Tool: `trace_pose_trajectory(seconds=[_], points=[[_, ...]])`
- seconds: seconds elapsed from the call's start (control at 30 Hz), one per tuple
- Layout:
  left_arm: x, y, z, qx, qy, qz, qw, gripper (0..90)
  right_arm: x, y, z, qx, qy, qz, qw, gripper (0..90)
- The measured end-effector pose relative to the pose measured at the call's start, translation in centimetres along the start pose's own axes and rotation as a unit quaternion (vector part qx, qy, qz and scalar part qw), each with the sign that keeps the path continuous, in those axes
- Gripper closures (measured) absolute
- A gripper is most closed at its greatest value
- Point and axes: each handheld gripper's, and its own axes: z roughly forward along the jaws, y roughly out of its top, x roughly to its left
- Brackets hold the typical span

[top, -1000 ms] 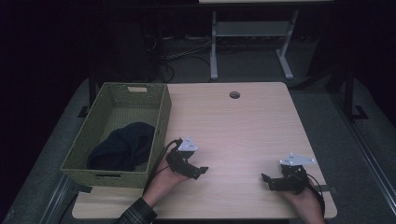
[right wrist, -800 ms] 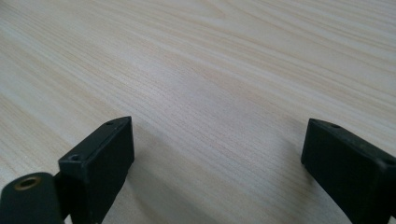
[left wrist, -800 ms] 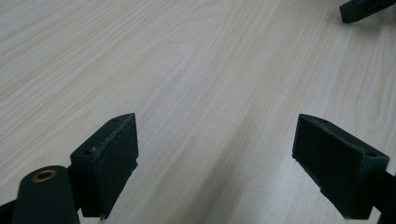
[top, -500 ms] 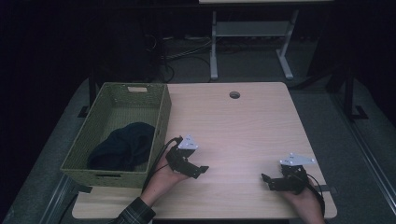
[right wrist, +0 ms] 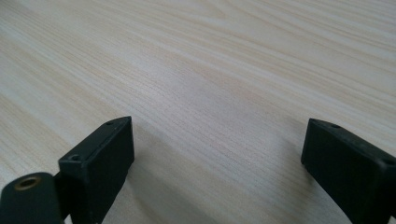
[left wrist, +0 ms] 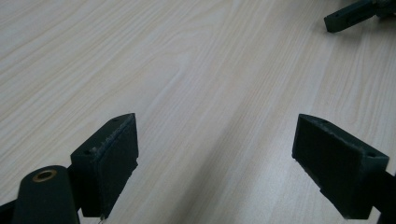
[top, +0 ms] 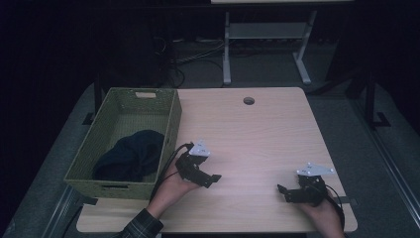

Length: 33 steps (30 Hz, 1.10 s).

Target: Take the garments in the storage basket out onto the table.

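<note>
Table point(top: 257, 134), light wood, round hole point(top: 248, 100) near far edge. Green basket point(top: 171, 124) along left edge, long axis near-to-far; dark cloth point(top: 130, 156) bunched in its near half. Left gripper point(top: 210, 179) just beside basket's near right corner, low over bare wood, pointing right toward the other; jaws wide apart, nothing between them. Right gripper point(top: 283, 192) near the near right corner, well apart from the left, pointing left; jaws spread wide, empty. No obstruction between the two.
</note>
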Motion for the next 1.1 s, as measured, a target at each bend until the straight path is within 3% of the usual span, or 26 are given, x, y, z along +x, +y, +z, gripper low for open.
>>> trace_pose_trajectory(seconds=[0.7,0.9,1.1], points=[[0.2,1.5,-1.3,0.007,-0.015,-0.001,0.9999,14.1,0.0,0.0,0.0,0.0,0.001,0.0,1.0,9.1],[0.4,2.4,-1.8,0.017,-0.024,0.014,0.9995,14.2,0.0,0.0,0.0,0.0,0.001,0.0,1.0,9.2],[1.0,2.8,-2.3,0.016,-0.032,0.017,0.9992,14.2,0.0,0.0,0.0,0.0,0.0,-0.002,1.0,9.1]])
